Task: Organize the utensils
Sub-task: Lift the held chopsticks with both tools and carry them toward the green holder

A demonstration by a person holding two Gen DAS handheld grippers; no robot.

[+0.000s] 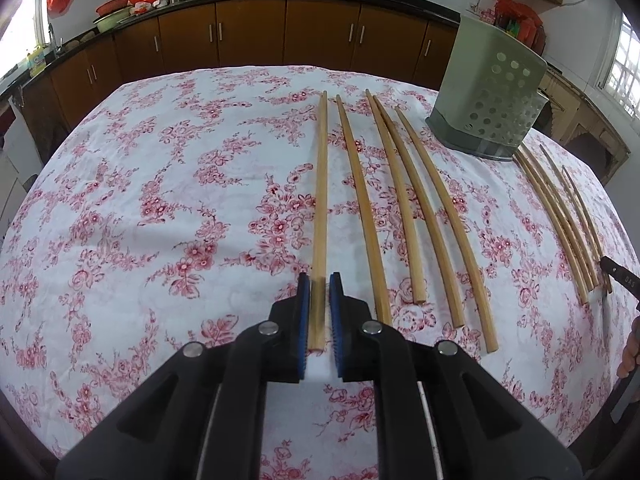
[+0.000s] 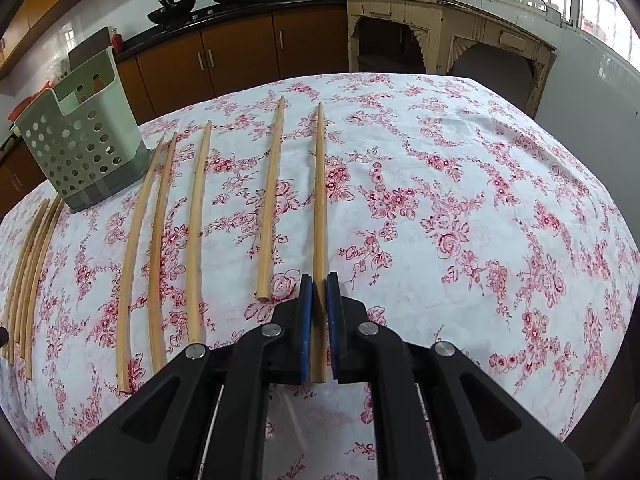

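Already each gripper has a chopstick pinched at its near end. The left gripper (image 1: 319, 286) is clenched on the leftmost chopstick (image 1: 321, 184) of its row, and the right gripper (image 2: 319, 286) is clenched on the rightmost chopstick (image 2: 319, 200) of the other row. Both sticks stretch away over the flowered surface (image 2: 480, 184) toward the perforated holder (image 2: 86, 148), which stands upright at the far side, between the two groups of loose chopsticks.

The main risk, as a judgement, lies in the grip point. Each stick is held close to one end, so nearly all its length hangs free ahead of the pads (image 2: 307, 320). On lifting, the far tip could sag, swing, or pivot between the pads, and a smooth round stick may slide out altogether.

A second risk is the neighbours. Another chopstick (image 1: 362, 208) lies just beside the left-held one, and a shorter-looking stick (image 2: 270, 208) lies near the right-held one; a sideways sweep could roll them across the cloth or off the edge.

A third is the holder itself. A long stick arriving tilted may strike its rim or high back wall and tip the light container. With both sticks heading for one opening, they could also cross each other or knock together.
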